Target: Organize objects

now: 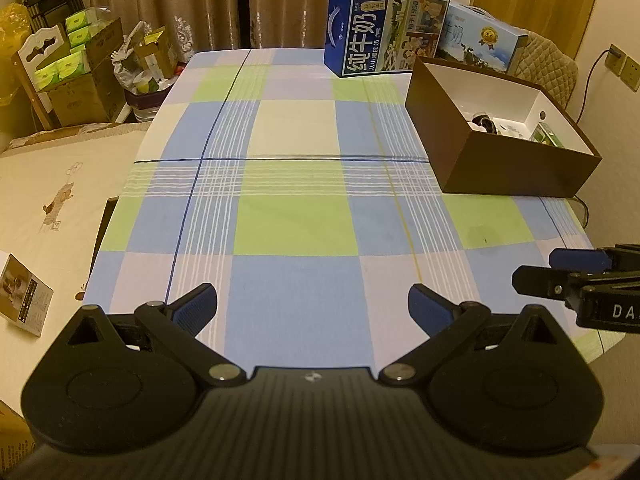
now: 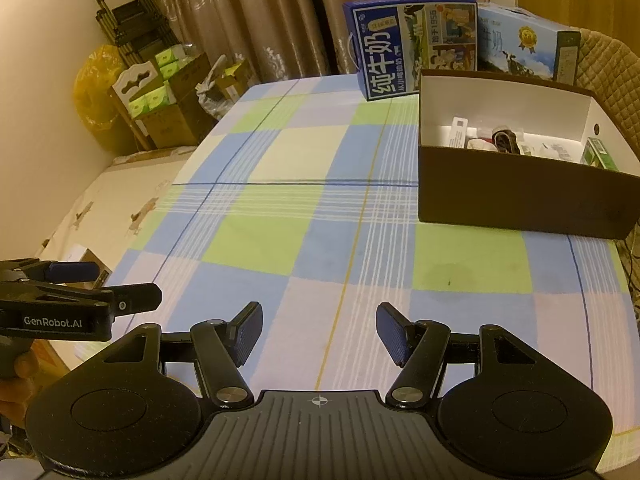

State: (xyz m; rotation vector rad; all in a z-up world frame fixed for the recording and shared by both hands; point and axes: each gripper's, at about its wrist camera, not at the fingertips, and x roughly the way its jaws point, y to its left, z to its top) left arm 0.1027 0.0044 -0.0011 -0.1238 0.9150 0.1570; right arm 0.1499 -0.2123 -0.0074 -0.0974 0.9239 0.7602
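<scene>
Off the left edge of the table, on a cream cloth beside it, lies a small booklet, with cardboard cartons of green packets stacked farther back against the curtains. The left gripper hangs above the near edge of the checked tablecloth, its blue-padded fingers spread wide with nothing between them. The right gripper hovers just beside it over the same near edge, likewise released and empty; in its own view a hand shows below the left tool.

The middle of the table is bare cloth, so nothing stands between either gripper and the brown box. That box sits at the right edge toward the far right corner, open at the top, white inside, its long axis running from the near right edge back toward the far side, slightly skewed to the cloth's lines. Inside lie several small items, including a green packet at the right end; most are too small to tell apart.

Behind the box, at the far edge, a dark blue milk carton stands upright, and a lighter blue carton stands just beside it to the right, partly hidden by the box wall. A quilted chair back rises beyond the corner.
</scene>
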